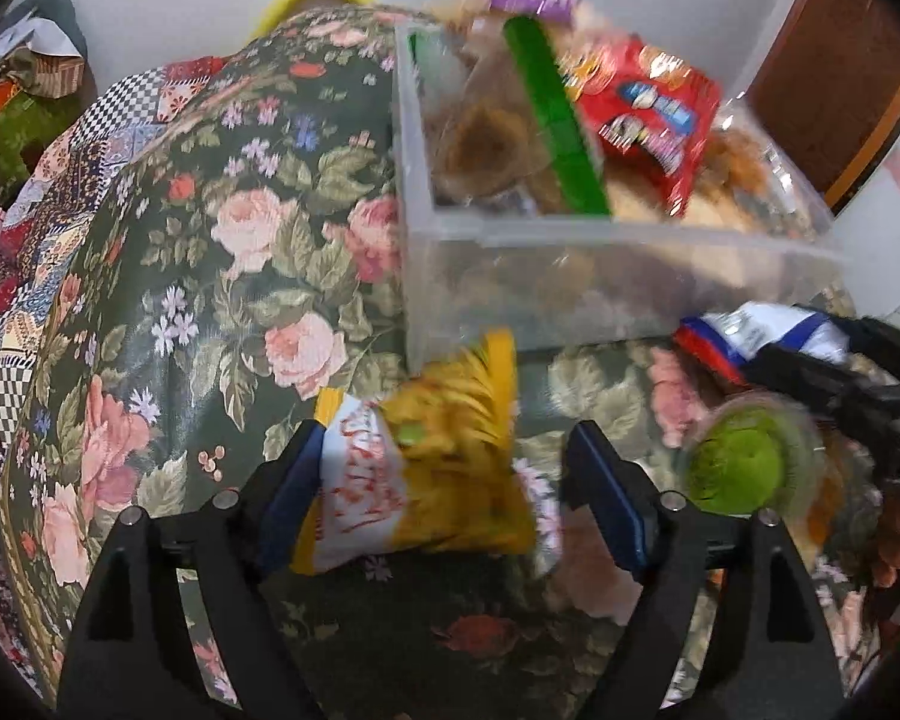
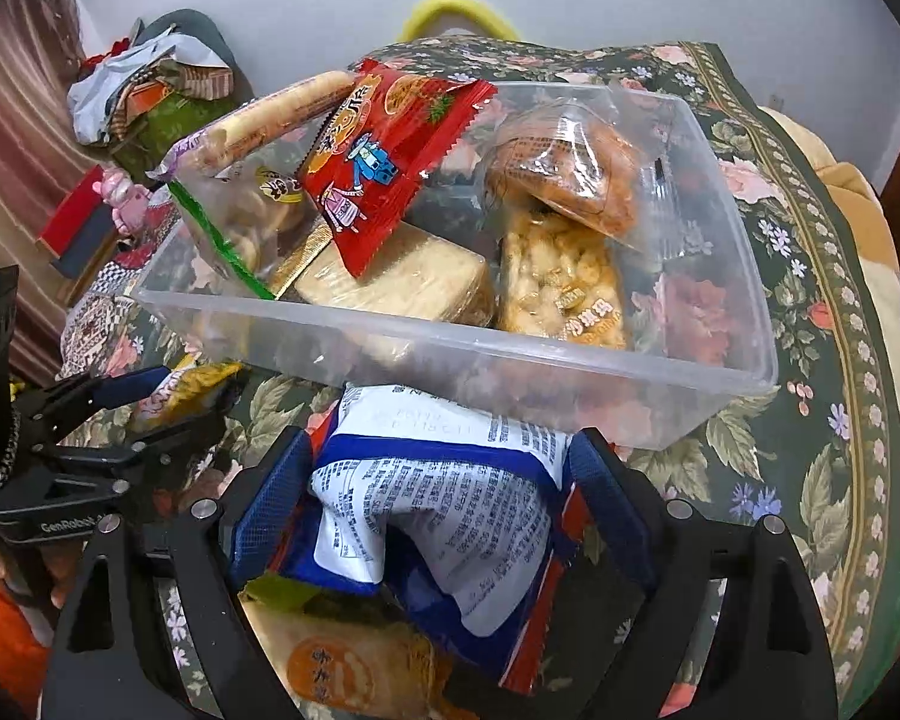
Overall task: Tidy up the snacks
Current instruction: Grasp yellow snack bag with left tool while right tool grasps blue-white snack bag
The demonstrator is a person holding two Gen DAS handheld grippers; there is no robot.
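Note:
A yellow and white snack packet (image 1: 438, 468) lies on the floral tablecloth between the fingers of my left gripper (image 1: 444, 438). Its left pad is against the packet and its right pad stands clear, so the jaws are open. My right gripper (image 2: 438, 441) stands wide around a white and blue packet (image 2: 450, 498) that fills the gap, with no squeeze showing. Just behind both is a clear plastic bin (image 2: 390, 324) holding several snacks, a red packet (image 2: 384, 162) on top. In the right wrist view the left gripper (image 2: 150, 402) is at the left by the yellow packet (image 2: 192, 387).
A green round snack in a clear wrapper (image 1: 732, 462) lies right of the left gripper. An orange-printed cracker packet (image 2: 342, 660) sits under the right gripper. Clutter of bags and cloth (image 2: 150, 96) is piled at the far left. The tablecloth's edge (image 2: 858, 360) curves down on the right.

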